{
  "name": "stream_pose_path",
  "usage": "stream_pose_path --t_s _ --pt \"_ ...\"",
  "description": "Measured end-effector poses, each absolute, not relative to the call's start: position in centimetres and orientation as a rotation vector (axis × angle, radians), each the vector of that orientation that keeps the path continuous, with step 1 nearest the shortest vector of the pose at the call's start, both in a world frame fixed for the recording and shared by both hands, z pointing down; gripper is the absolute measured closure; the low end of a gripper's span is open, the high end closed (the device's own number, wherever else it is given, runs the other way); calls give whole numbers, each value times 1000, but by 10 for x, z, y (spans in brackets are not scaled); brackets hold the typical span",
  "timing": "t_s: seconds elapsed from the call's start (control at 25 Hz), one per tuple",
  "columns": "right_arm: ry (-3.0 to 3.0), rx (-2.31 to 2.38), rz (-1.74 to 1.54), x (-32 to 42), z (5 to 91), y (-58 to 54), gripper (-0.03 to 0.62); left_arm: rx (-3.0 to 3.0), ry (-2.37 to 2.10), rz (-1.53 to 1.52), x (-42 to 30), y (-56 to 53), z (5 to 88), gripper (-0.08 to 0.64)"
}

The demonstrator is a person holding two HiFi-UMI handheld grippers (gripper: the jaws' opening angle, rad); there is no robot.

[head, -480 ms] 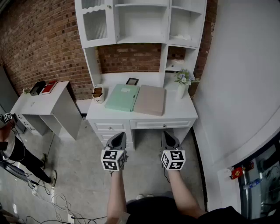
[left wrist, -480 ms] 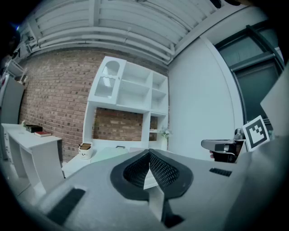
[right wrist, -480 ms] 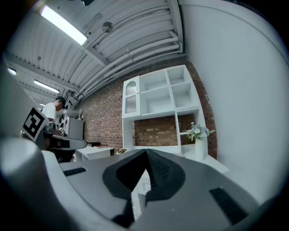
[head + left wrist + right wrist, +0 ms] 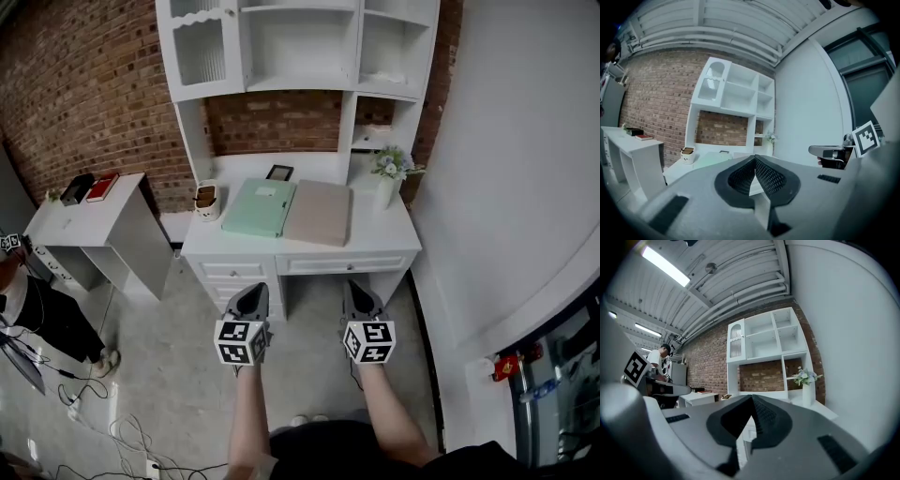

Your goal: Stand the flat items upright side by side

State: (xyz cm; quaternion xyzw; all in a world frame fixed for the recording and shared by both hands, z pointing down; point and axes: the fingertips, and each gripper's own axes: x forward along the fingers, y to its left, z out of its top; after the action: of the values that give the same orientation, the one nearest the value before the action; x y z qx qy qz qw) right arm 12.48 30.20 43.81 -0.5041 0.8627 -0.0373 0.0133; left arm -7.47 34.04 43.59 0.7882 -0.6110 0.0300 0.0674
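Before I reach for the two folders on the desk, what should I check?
1. Left gripper empty: ok, jaws together with nothing between them.
2. Right gripper empty: ok, same.
3. Jaws open for a grab: not ok, both are shut.
4. Green folder and beige folder free to pick: ok, both lie flat side by side with nothing on top.
5. Grippers over the desk: not ok, both are short of its front edge.
6. Room to stand the folders beside the flower vase: cannot tell.
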Motion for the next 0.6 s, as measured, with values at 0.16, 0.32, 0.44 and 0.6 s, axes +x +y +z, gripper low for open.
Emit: stream_pose_path --t_s 0.16,0.32,0.44,0.6 --pt "2697 -1565 -128 123 441 303 595 2378 -1835 77 -76 341 435 551" --pt "2710 -1565 -169 120 449 304 594 2371 -1822 59 -78 343 438 551" --pt "2736 -1543 -189 115 457 308 594 2381 -1792 54 -76 347 446 551" --pt "2753 -1476 -233 109 460 312 510 2358 -1780 15 -78 351 453 546"
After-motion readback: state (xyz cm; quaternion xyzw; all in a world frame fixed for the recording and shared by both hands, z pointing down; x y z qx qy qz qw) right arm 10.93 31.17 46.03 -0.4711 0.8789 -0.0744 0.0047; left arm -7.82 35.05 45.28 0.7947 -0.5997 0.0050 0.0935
